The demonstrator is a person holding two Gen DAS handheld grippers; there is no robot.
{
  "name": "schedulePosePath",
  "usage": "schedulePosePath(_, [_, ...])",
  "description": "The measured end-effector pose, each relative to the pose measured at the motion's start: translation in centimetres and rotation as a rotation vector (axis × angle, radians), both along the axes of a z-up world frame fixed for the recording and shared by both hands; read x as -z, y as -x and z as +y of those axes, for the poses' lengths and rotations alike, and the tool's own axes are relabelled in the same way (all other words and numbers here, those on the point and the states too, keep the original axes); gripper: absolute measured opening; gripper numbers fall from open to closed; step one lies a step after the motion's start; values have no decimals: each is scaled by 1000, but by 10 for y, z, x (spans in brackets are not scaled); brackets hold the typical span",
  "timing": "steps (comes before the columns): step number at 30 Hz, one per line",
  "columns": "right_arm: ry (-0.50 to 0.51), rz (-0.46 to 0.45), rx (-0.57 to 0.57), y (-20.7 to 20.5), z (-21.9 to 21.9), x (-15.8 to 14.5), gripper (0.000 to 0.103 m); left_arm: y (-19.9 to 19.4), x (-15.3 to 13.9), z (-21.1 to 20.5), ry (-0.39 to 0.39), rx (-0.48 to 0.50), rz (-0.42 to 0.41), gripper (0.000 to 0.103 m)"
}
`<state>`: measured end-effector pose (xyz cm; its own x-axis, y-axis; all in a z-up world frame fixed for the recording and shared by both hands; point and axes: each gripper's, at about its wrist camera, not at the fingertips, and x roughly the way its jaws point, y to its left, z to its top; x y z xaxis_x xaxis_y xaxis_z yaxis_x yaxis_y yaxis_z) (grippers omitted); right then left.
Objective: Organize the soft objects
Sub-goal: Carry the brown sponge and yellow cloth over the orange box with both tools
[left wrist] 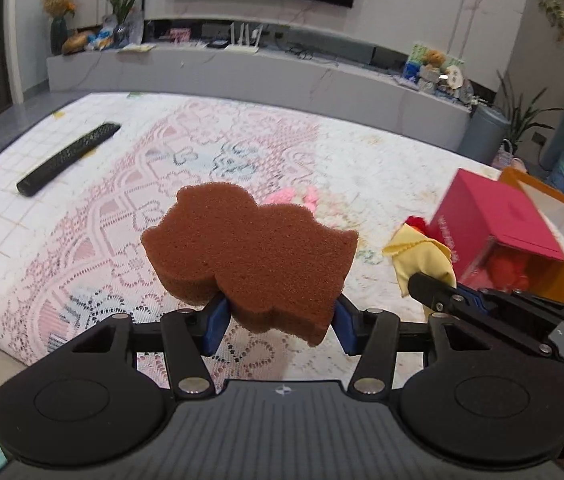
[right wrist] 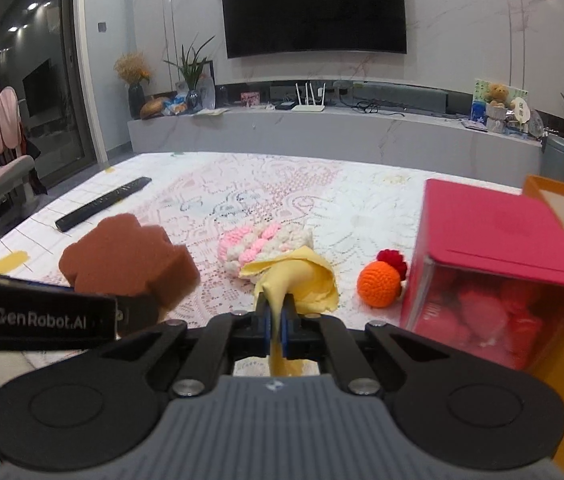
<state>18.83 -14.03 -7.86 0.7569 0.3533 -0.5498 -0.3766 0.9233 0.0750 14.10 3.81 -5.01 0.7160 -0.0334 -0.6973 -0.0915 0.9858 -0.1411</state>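
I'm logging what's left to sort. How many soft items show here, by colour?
Brown sponge, in the left tongs: 1
Yellow cloth, in the right tongs: 1
Pink-and-white crochet piece: 1
Orange crochet ball: 1
Total: 4

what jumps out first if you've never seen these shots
The brown sponge, clamped in the left claw and held above the lace-covered table, fills that view. On the right, the right claw pinches a yellow cloth, with a pink box lying just beside it.

Brown sponge (left wrist: 248,256) lifted near left; yellow cloth (right wrist: 298,280) bunched, lifted; pink-white knit (right wrist: 260,246) behind cloth; orange ball (right wrist: 380,283) right.
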Motion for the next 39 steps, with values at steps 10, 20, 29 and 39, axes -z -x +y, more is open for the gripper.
schedulePosePath(10, [-68,-51,46,62,-47,-42,1,39,-32,-34,-36,146,-64,61])
schedulePosePath(20, [-93,-91,128,103,-108,-73,2,52,-63,-90,-51,373,-155,61])
schedulePosePath(29, [-54,-112,254,114,-188,-93,2,16,-78,-165,-57,621,-153,61])
schedulePosePath(39, [-107,-31,326,82,-283,-109,2,-35,-80,-252,-100,872,-41,61])
